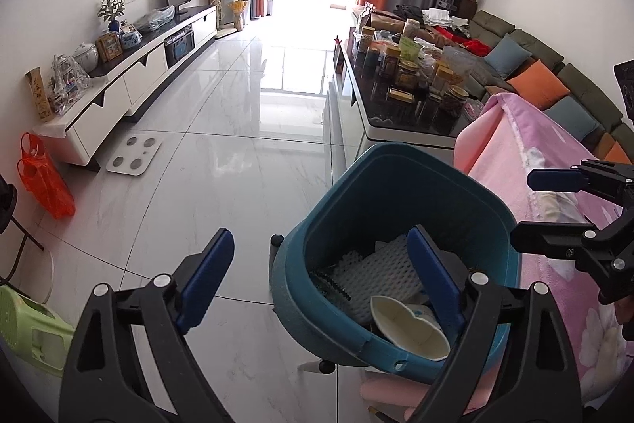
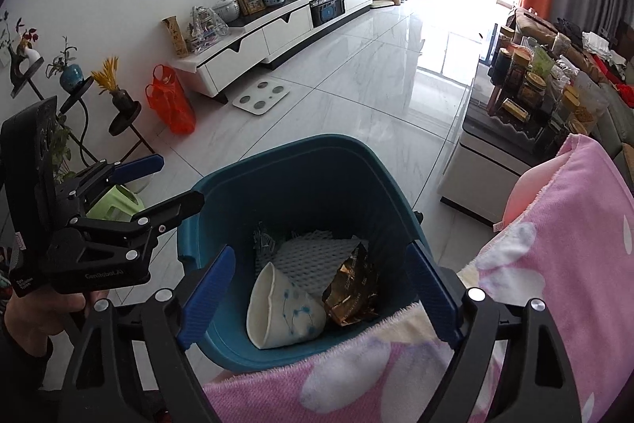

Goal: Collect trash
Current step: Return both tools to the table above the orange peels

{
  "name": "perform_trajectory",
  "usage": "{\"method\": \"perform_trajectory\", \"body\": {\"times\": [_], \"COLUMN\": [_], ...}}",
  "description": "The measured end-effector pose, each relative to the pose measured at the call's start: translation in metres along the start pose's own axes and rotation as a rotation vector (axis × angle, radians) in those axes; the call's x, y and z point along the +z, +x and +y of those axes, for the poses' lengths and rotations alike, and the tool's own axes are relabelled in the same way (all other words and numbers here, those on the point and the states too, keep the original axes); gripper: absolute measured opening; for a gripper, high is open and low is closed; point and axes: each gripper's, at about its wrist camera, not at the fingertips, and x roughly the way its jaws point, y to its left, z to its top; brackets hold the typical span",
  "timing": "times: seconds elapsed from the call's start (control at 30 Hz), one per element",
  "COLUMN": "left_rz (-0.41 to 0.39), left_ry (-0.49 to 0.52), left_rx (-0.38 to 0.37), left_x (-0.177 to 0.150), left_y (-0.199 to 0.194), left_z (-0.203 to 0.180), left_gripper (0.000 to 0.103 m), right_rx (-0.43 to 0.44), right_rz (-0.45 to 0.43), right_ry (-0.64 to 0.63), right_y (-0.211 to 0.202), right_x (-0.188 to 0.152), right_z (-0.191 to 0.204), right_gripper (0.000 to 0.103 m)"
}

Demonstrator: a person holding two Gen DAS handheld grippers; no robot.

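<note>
Left wrist: left claw (image 1: 321, 284) spread wide, empty, above the bin (image 1: 396, 185) rim; paper cup (image 1: 408, 328) and foam net (image 1: 380, 272) inside.
Right wrist: right claw (image 2: 321, 292) released, empty, over the bin (image 2: 301, 161); wrapper (image 2: 350, 288) lies beside the cup.
Tip: lift clear of the pink blanket (image 2: 554, 264) before seeking more trash.

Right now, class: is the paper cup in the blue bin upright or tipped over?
Tipped over. The paper cup lies on its side in the blue bin, its open mouth facing sideways, resting on white foam netting.
</note>
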Motion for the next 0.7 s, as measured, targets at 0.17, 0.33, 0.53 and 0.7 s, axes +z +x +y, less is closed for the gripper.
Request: {"method": "perform_trajectory", "body": {"times": [0.17, 0.33, 0.53, 0.7], "left_rz": [-0.042, -0.089, -0.129, -0.148], "left_ry": [0.016, 0.035, 0.066, 0.108], "left_rx": [-0.041, -0.076, -0.119, -0.163], "left_x": [0.006, 0.014, 0.021, 0.022], "left_y": [-0.019, -0.041, -0.065, -0.081], "left_z": [-0.015, -0.031, -0.059, -0.088], "left_gripper": [0.09, 0.093, 0.096, 0.097], "right_rx": [-0.022, -0.046, -0.074, -0.104], "right_rz": [-0.066, -0.12, -0.17, -0.21], "right_ry": [0.031, 0.055, 0.081, 0.124], "right_y": [-0.026, -0.051, -0.079, -0.1], "right_x": [-0.006, -0.015, -0.035, -0.057], "right_z": [-0.011, -0.02, -0.03, -0.043], "right_gripper": [0.084, 0.086, 0.089, 0.093]}}
